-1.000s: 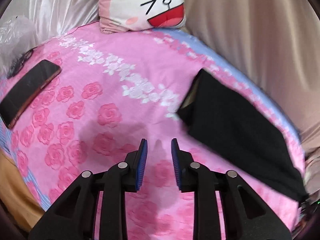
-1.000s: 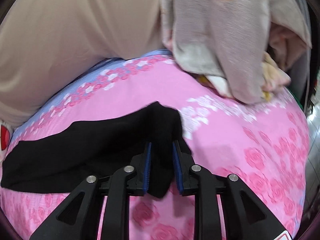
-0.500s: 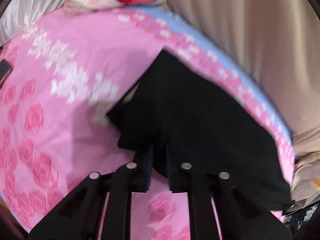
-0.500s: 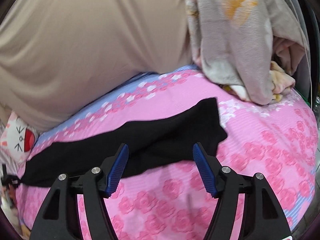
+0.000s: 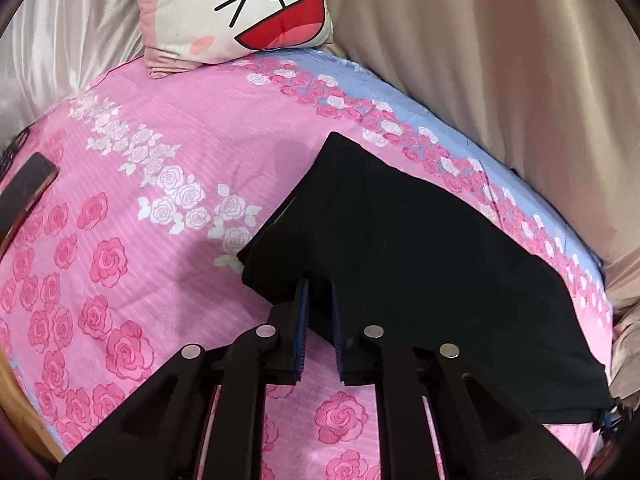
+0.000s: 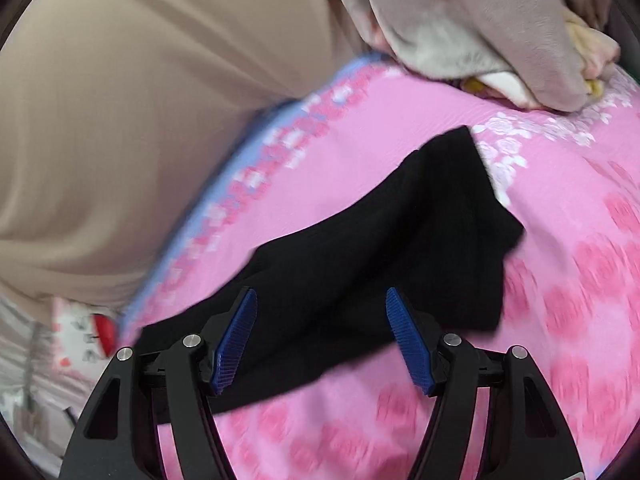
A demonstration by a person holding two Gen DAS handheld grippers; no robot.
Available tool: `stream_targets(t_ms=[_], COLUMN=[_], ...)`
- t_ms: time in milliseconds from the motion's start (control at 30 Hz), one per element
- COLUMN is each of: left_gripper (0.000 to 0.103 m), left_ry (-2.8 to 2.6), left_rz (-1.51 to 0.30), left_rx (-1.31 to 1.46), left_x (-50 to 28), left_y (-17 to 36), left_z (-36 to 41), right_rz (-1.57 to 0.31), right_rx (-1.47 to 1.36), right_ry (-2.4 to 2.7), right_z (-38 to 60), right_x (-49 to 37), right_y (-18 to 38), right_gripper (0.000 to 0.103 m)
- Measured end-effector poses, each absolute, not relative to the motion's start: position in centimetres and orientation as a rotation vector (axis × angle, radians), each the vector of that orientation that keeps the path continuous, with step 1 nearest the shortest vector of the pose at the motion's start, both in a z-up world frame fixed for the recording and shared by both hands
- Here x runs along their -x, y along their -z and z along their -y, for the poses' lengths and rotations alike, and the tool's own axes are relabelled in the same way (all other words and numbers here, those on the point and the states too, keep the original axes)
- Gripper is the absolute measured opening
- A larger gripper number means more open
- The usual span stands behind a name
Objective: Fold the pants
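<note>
One bed fills both views, its pink rose-print sheet [image 5: 168,216] edged along the far side by a blue band and backed by a beige curtain [image 5: 500,80]; the near edge of the bed is cut off by the lens rim in both views. One pair of black pants [image 5: 420,264] lies flat on the sheet toward the far, blue-banded side, folded into a long strip; its layers cannot be counted, and its far end in the left wrist view runs out to the dark lens border. In the right wrist view the same pants [image 6: 380,248] are smeared by motion blur, so their edges are soft. One heap of grey and cream bedding [image 6: 480,28] sits at the top of that view, cut off by the frame, so what is in it is hard to tell. One cartoon-face pillow [image 5: 240,12] leans against the curtain, its top cropped. One dark phone [image 5: 24,188] lies at the left edge of the sheet, partly out of frame, with a dark tangle beside it too small to make out. The left hand-held gripper [image 5: 319,320] has its two blue pads drawn close together, pinching the near edge of the pants. The right hand-held gripper [image 6: 321,336] is spread wide above the strip, with the cloth showing between its pads but not touching them.
</note>
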State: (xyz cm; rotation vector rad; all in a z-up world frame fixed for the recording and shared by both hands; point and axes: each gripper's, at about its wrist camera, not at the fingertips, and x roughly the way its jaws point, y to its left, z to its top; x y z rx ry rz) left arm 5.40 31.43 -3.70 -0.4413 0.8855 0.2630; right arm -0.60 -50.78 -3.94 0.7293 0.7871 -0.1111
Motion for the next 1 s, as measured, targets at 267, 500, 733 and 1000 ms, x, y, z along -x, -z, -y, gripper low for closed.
stream_targets(t_ms=[267,500,733,1000], left_gripper=[0.012,0.012,0.009,0.011], left_ry=[-0.281,-0.284,-0.292,-0.504], left_rz=[-0.950,-0.959,-0.958,-0.933], left_rx=[0.486,0.471,0.471,0.371], left_x=[-6.3,-6.9,-7.3,-7.0], left_y=[5.6,6.2,5.8,5.4], left_z=[-32.3,-32.0,-32.3,-34.8], right_rz=[-0.460,-0.763,-0.757,-0.730], right_rx=[-0.650,-0.788,-0.858,-1.038], right_ry=[-0.027,0.131,0.122,0.163], right_z=[49.2,53.3,53.3,55.8], right_x=[0.9,0.4,0.4,2.4], right_y=[-4.2,7.3,8.6,9.0], right_gripper=[0.004,0.004,0.007,0.010])
